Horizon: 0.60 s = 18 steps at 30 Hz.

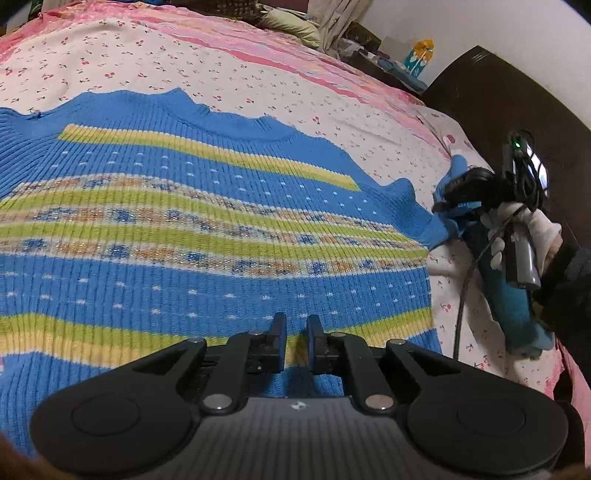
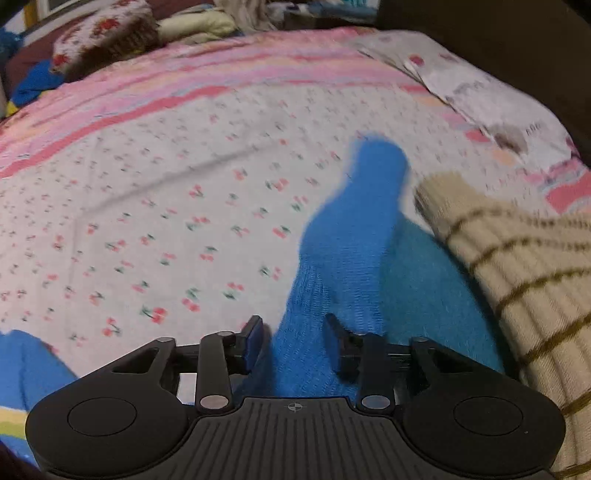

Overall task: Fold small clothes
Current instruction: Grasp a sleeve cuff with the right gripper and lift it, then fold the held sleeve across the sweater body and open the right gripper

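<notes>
A blue knitted sweater (image 1: 184, 221) with yellow, green and patterned stripes lies spread flat on the bed, its neck at the far side. My left gripper (image 1: 296, 325) hovers over its near hem with the jaws a narrow gap apart, and no fabric is pinched between them. At the right, the sweater's blue sleeve (image 2: 351, 240) runs up from between the fingers of my right gripper (image 2: 294, 332), which is shut on it. In the left wrist view the right gripper (image 1: 448, 201), held by a white-gloved hand (image 1: 532, 225), keeps that sleeve (image 1: 456, 166) lifted off the sheet.
The bed has a white cherry-print sheet (image 1: 258, 81) with pink bands. A cream knit with brown stripes (image 2: 517, 258) and a teal cloth (image 2: 424, 280) lie right of the sleeve. A dark headboard (image 1: 498, 92) bounds the right, and pillows (image 2: 99, 33) and piled clothes sit beyond.
</notes>
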Each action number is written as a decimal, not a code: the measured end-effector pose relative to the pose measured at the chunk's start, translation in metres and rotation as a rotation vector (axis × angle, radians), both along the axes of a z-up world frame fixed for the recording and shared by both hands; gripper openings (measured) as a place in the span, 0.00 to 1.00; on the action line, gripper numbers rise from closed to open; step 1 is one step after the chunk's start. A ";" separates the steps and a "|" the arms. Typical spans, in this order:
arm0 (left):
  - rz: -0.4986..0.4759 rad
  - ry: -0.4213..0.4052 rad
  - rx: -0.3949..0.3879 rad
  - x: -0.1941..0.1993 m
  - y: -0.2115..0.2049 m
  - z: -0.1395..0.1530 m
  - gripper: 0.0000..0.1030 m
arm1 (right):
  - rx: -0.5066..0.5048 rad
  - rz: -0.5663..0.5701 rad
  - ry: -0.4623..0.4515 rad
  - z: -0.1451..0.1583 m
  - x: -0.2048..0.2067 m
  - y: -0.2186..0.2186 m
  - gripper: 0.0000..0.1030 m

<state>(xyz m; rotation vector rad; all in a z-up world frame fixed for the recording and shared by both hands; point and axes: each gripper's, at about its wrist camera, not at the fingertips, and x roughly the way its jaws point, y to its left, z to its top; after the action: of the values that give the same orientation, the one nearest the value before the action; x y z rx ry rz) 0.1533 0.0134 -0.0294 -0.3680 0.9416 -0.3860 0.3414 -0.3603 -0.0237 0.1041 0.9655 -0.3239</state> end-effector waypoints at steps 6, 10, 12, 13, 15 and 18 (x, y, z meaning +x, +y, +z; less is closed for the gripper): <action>0.021 -0.027 -0.035 -0.005 0.014 0.009 0.20 | 0.092 0.024 -0.121 0.032 -0.020 -0.003 0.05; 0.052 -0.057 -0.050 -0.010 0.026 0.018 0.21 | 0.197 0.125 -0.264 0.074 -0.041 0.023 0.05; 0.072 -0.066 -0.052 -0.012 0.032 0.021 0.21 | 0.253 0.201 -0.315 0.091 -0.051 0.046 0.05; 0.086 -0.071 -0.053 -0.013 0.036 0.022 0.21 | 0.275 0.248 -0.339 0.099 -0.058 0.061 0.05; 0.112 -0.075 -0.055 -0.017 0.045 0.024 0.21 | 0.312 0.362 -0.379 0.110 -0.070 0.094 0.05; 0.157 -0.071 -0.056 -0.022 0.059 0.023 0.22 | 0.320 0.554 -0.398 0.108 -0.088 0.148 0.06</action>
<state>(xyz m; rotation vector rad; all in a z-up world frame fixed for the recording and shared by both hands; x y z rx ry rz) 0.1317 0.0725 -0.0065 -0.4736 0.8276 -0.2802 0.2537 -0.2127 0.0841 0.1796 0.6090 0.3546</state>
